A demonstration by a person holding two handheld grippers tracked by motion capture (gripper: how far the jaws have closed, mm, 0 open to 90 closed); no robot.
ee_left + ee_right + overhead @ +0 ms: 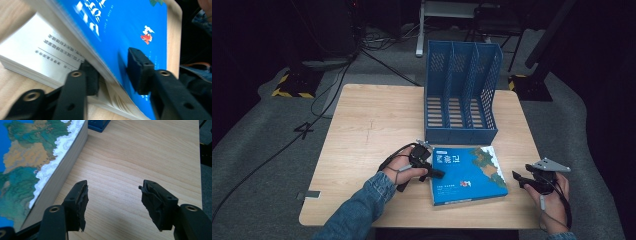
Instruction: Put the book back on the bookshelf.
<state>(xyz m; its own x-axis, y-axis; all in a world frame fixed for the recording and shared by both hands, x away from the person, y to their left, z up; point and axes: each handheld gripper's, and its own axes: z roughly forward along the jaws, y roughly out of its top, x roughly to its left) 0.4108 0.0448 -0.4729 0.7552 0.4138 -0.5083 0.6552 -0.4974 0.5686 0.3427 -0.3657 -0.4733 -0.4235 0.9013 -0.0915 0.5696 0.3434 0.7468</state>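
Note:
A thick book with a blue map cover lies flat on the wooden table, just in front of the blue file rack. My left gripper is at the book's left edge. In the left gripper view its jaws straddle the blue cover and a few raised pages, one pad under them on a white printed page, the other on top. My right gripper rests open on the table to the right of the book. Its jaws hold nothing, beside the book's page edge.
The file rack stands upright with three empty slots facing me, its front corner near the book's far end. Bare table lies left of the rack and right of the book. Cables run over the grey floor behind the table.

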